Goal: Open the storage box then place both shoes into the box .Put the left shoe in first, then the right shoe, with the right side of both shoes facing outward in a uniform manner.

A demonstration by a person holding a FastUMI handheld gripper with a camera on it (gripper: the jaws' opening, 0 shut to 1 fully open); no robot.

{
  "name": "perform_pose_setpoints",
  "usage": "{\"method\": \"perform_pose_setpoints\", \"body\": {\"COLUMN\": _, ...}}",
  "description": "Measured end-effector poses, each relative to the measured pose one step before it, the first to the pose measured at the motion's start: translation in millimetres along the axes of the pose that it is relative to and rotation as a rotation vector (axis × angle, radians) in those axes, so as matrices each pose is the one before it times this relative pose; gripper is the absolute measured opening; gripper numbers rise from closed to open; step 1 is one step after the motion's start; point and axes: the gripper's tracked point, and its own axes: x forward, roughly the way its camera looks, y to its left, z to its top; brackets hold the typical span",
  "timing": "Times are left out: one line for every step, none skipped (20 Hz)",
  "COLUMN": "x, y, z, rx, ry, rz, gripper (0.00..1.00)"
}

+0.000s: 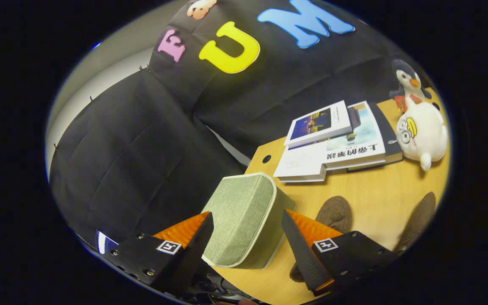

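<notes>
The gripper point(247, 237) has its fingers spread wide, grasping nothing, with the green fabric box point(244, 220) between them and a gap on each side. The box sits near the table's left edge, its piped lid closed as far as I can tell, so the opening step looks not yet done. To do it well, I would bring 1 finger under the pale piping at the lid's edge and lift without shoving the box, since it is light fabric and would likely slide toward the table's edge.

Just right of the box, partly behind the right finger, lies 1 brown shoe point(334, 214); the other shoe point(417, 220) lies further right. Which is left and which is right I cannot tell. A lid swung that way could brush the nearer shoe.

Farther on the table point(371, 199) lie 3 books point(337, 144) in a loose stack, and at the far right a plush toy point(422, 131) with a penguin point(407, 80) behind it, all well apart from the box.
</notes>
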Motion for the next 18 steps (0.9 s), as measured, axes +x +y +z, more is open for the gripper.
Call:
{"method": "perform_pose_setpoints", "body": {"x": 8.93, "y": -4.83, "z": -4.85, "rx": 0.02061, "ry": 0.01567, "rz": 0.01352, "gripper": 0.98}}
{"method": "perform_pose_setpoints", "body": {"x": 9.22, "y": -4.56, "z": -6.27, "rx": 0.01841, "ry": 0.01401, "rz": 0.02020, "gripper": 0.98}}
{"method": "perform_pose_setpoints", "body": {"x": 7.46, "y": -2.24, "z": -5.21, "rx": 0.02625, "ry": 0.01788, "rz": 0.02874, "gripper": 0.98}}
{"method": "perform_pose_setpoints", "body": {"x": 8.69, "y": -1.39, "z": -6.99, "rx": 0.03520, "ry": 0.02056, "rz": 0.03267, "gripper": 0.98}}
{"method": "perform_pose_setpoints", "body": {"x": 9.46, "y": -4.22, "z": -4.05, "rx": 0.03568, "ry": 0.01940, "rz": 0.02007, "gripper": 0.98}}
{"method": "perform_pose_setpoints", "body": {"x": 6.96, "y": -1.58, "z": -4.25, "rx": 0.02798, "ry": 0.01562, "rz": 0.02663, "gripper": 0.98}}
{"method": "perform_pose_setpoints", "body": {"x": 5.36, "y": -3.55, "z": -4.91, "rx": 0.02408, "ry": 0.01703, "rz": 0.02150, "gripper": 0.98}}
{"method": "perform_pose_setpoints", "body": {"x": 7.01, "y": -5.72, "z": -2.95, "rx": 0.02203, "ry": 0.02175, "rz": 0.01576, "gripper": 0.98}}
{"method": "perform_pose_setpoints", "body": {"x": 6.89, "y": -2.38, "z": -3.14, "rx": 0.01920, "ry": 0.01778, "rz": 0.02337, "gripper": 0.98}}
{"method": "perform_pose_setpoints", "body": {"x": 6.06, "y": 0.83, "z": -5.13, "rx": 0.02515, "ry": 0.01661, "rz": 0.02662, "gripper": 0.98}}
{"method": "perform_pose_setpoints", "body": {"x": 6.12, "y": -3.60, "z": -3.63, "rx": 0.02187, "ry": 0.01895, "rz": 0.01335, "gripper": 0.98}}
{"method": "perform_pose_setpoints", "body": {"x": 2.27, "y": -1.54, "z": -4.30, "rx": 0.01230, "ry": 0.01751, "rz": 0.01679, "gripper": 0.98}}
{"method": "perform_pose_setpoints", "body": {"x": 4.31, "y": -1.03, "z": -3.89, "rx": 0.01249, "ry": 0.01902, "rz": 0.01314, "gripper": 0.98}}
{"method": "perform_pose_setpoints", "body": {"x": 5.49, "y": 3.36, "z": -1.86, "rx": 0.02134, "ry": 0.00627, "rz": 0.02275, "gripper": 0.98}}
{"method": "perform_pose_setpoints", "body": {"x": 3.56, "y": 1.19, "z": 0.21, "rx": 0.01861, "ry": 0.00504, "rz": 0.01905, "gripper": 0.98}}
{"method": "perform_pose_setpoints", "body": {"x": 1.07, "y": 2.04, "z": -1.60, "rx": 0.01546, "ry": 0.00807, "rz": 0.01606, "gripper": 0.98}}
{"method": "perform_pose_setpoints", "body": {"x": 1.25, "y": 2.89, "z": -0.47, "rx": 0.02134, "ry": 0.00471, "rz": 0.01996, "gripper": 0.98}}
{"method": "perform_pose_setpoints", "body": {"x": 1.36, "y": 6.06, "z": -0.54, "rx": 0.02374, "ry": -0.00306, "rz": 0.02915, "gripper": 0.97}}
